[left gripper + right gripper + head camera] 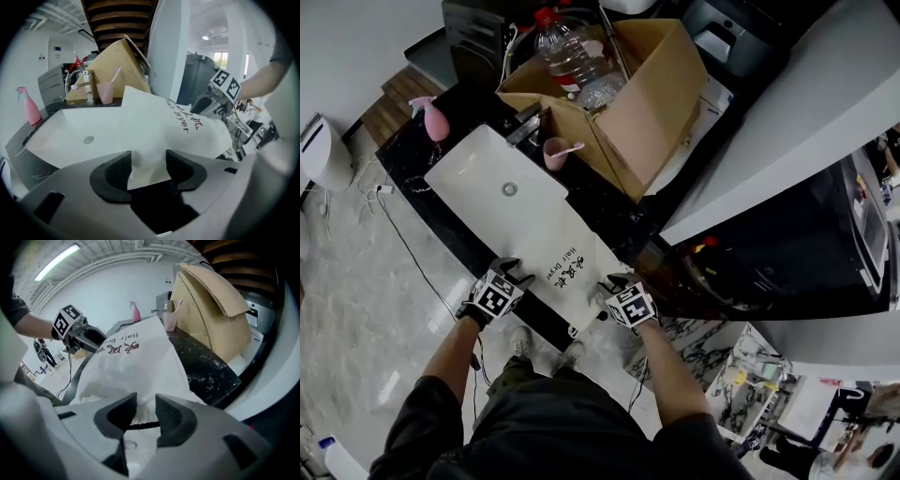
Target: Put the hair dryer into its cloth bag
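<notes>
Clamping the cloth bag (539, 234) edge between their jaws, left gripper (512, 274) and right gripper (613, 284) probably stretch its mouth wide.

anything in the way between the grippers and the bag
Nothing visible. The bag lies on the counter, and its near edge is between the jaws of the left hand-held gripper and the right hand-held gripper. The hair dryer itself is not in view.

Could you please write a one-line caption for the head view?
The left gripper and right gripper grip the near edge of the cloth bag on the black counter.
</notes>
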A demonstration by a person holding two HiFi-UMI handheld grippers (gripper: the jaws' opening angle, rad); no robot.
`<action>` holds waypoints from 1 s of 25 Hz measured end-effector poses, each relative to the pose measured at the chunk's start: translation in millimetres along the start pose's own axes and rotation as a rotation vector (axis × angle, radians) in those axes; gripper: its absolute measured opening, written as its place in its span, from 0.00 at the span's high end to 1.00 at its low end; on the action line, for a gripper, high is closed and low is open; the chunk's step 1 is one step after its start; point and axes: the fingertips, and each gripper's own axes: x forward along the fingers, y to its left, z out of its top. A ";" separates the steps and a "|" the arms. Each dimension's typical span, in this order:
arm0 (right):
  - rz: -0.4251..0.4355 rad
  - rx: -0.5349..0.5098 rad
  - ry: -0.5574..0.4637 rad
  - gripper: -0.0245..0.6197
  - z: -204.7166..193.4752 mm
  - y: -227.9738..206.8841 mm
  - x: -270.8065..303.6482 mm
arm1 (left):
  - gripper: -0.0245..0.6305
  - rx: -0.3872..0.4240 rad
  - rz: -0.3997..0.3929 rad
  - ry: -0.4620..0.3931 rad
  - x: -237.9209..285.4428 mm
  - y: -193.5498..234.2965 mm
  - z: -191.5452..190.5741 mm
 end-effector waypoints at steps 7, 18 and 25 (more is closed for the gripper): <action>-0.016 -0.004 -0.023 0.78 7.3 -6.4 -11.4 | 0.61 -0.014 -0.012 -0.014 -4.0 2.9 1.5; -0.164 0.082 -0.232 0.78 47.6 -24.8 -67.6 | 0.64 -0.118 0.036 -0.184 -37.8 17.5 39.0; -0.309 0.133 -0.465 0.78 78.0 -32.1 -126.2 | 0.67 -0.168 0.072 -0.375 -85.5 19.4 78.2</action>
